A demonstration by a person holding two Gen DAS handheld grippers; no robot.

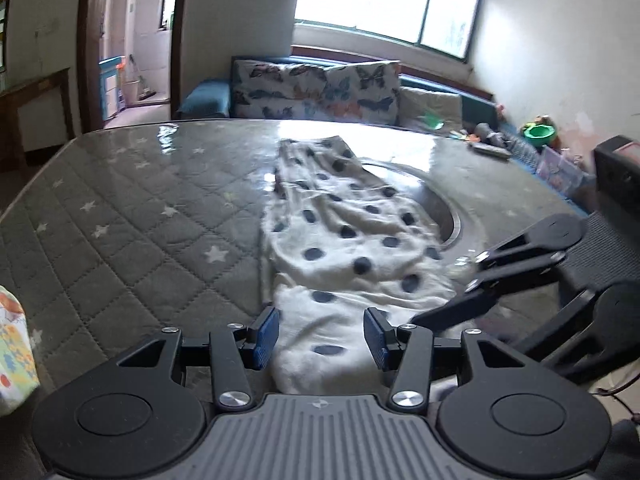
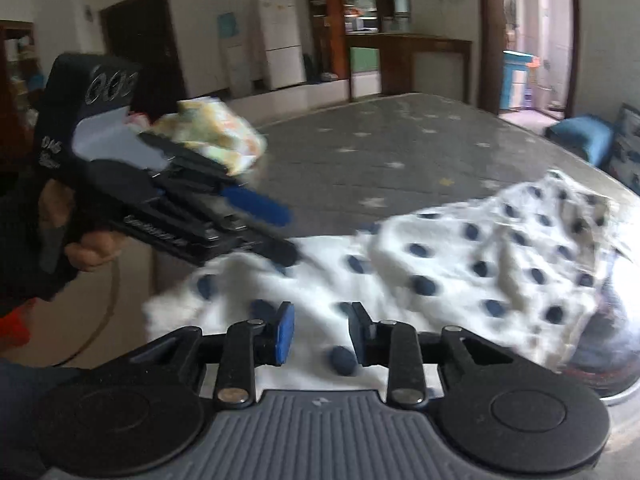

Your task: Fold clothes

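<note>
A white garment with dark blue dots (image 1: 344, 240) lies crumpled lengthwise on the grey quilted star-pattern table cover (image 1: 132, 216). My left gripper (image 1: 320, 338) is open, its blue pads either side of the garment's near end, just above the cloth. The right gripper (image 1: 476, 276) comes in from the right at the garment's edge. In the right wrist view my right gripper (image 2: 322, 334) stands open low over the same garment (image 2: 460, 264). A hand holds the left gripper (image 2: 272, 228) at the left, open over the garment's end.
A bundled colourful cloth (image 2: 216, 136) lies on the table's near left corner (image 1: 12, 352). A round metal inset (image 1: 448, 216) sits partly under the garment. Beyond the table are a butterfly-print sofa (image 1: 316, 88), a window, toys (image 1: 540, 132) and a doorway (image 1: 132, 40).
</note>
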